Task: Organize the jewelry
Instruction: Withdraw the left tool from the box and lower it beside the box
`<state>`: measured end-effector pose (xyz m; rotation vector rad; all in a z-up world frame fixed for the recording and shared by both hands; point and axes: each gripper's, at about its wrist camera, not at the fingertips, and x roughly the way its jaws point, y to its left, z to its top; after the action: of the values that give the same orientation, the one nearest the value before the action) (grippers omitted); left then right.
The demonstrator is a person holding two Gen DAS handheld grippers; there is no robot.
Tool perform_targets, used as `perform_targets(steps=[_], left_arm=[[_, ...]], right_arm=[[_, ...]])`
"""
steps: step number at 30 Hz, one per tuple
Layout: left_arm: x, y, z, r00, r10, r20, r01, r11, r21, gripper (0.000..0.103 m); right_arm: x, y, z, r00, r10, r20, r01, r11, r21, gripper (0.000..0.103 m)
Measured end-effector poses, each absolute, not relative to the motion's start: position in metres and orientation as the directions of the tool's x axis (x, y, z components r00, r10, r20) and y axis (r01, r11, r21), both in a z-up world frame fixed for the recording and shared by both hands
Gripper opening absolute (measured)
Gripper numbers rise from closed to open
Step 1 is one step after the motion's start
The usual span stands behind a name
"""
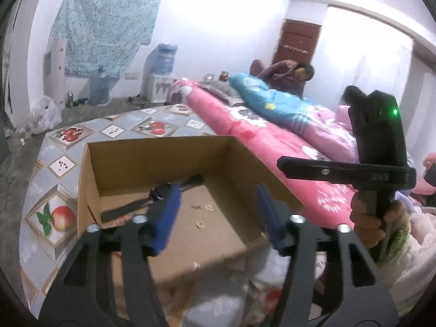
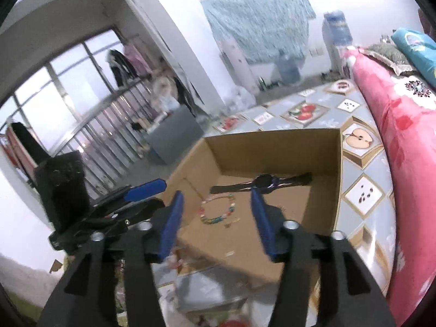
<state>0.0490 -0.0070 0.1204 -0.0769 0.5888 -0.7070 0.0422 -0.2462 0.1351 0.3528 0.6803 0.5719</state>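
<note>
Both grippers spread, nothing between the blue fingers: left gripper, right gripper. Watch at twelve o'clock in the box; approach loose pieces slowly.

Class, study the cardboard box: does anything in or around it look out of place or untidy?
Yes. Small gold pieces lie scattered loose on the cardboard box floor, apart from the black watch and beaded bracelet.

Matt brown cardboard box, glossy tablecloth
</note>
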Motion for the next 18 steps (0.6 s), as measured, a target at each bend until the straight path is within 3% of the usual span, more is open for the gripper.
perform_targets(steps=[4, 9, 13, 16, 18], left_arm=[[0.02, -0.004, 0.104, 0.568, -0.649, -0.507, 0.605, 0.747, -0.278, 0.075], [0.003, -0.011, 0.068, 0.516, -0.605, -0.607, 0.58, 0.768, -0.272, 0.083], [-0.001, -0.023, 0.033, 0.483, -0.522, -0.702, 0.526, 0.815, -0.244, 0.083], [-0.005, -0.037, 0.007, 0.482, -0.417, -0.771, 0.496, 0.855, -0.153, 0.083], [-0.008, -0.047, -0.005, 0.479, -0.38, -0.791, 0.507, 0.856, -0.103, 0.083]], right_arm=[[-0.004, -0.242, 0.126, 0.655, 0.591, -0.47, -0.388, 0.797, 0.462, 0.077], [-0.04, -0.236, 0.1, 0.651, 0.524, -0.549, -0.338, 0.848, 0.409, 0.089], [-0.045, -0.234, 0.064, 0.619, 0.378, -0.688, -0.204, 0.924, 0.324, 0.091], [-0.038, -0.234, 0.037, 0.591, 0.182, -0.786, -0.073, 0.982, 0.173, 0.091], [-0.032, -0.235, 0.023, 0.563, 0.13, -0.816, -0.033, 0.99, 0.135, 0.091]])
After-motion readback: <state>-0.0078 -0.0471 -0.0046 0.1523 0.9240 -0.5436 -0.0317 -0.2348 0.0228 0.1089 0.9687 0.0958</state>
